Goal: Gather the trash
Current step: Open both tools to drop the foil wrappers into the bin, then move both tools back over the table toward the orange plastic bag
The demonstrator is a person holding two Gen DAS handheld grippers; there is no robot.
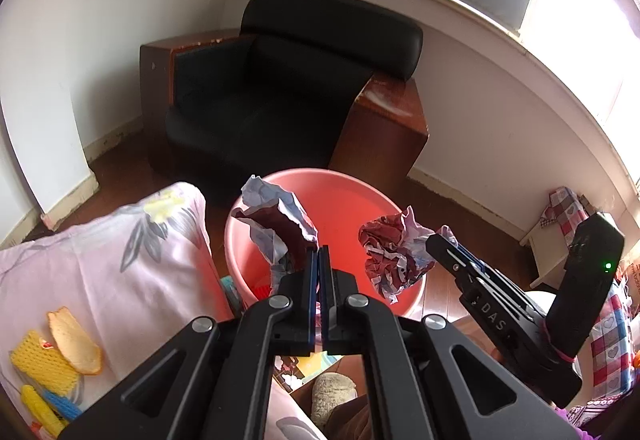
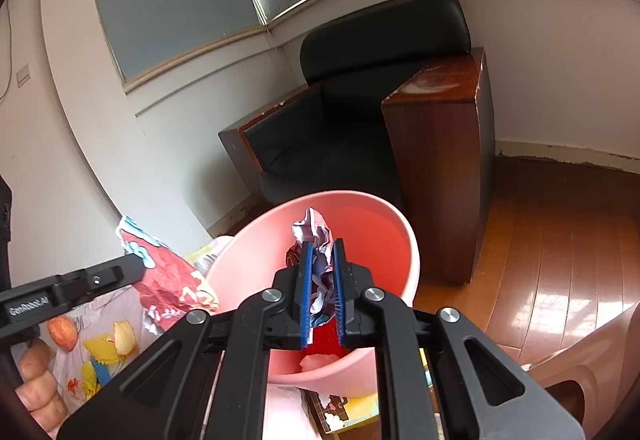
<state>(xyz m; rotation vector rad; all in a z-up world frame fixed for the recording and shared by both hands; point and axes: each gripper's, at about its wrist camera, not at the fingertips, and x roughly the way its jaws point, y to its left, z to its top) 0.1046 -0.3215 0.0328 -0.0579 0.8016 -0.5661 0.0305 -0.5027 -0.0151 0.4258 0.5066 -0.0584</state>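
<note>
Over the pink bucket (image 1: 340, 200), my left gripper (image 1: 319, 250) is shut on a crumpled red and pale wrapper (image 1: 276, 224) that sticks up to the left of its fingers. To its right, my right gripper (image 1: 434, 240) holds a crumpled red and white paper ball (image 1: 390, 254) above the bucket's right rim. In the right wrist view, the right gripper (image 2: 323, 244) is shut on that paper ball (image 2: 314, 228) over the bucket (image 2: 384, 240). The left gripper (image 2: 138, 266) comes in from the left with its wrapper (image 2: 168, 276) beside the bucket's rim. Red and white trash (image 2: 326, 344) lies inside the bucket.
A black armchair (image 1: 280, 92) with wooden sides stands behind the bucket by the wall. A pink floral cloth (image 1: 100, 260) on the left carries yellow foam nets (image 1: 42, 360) and a peel piece (image 1: 74, 340). Wooden floor (image 2: 540, 260) lies to the right. A hand (image 2: 40, 380) grips the left tool.
</note>
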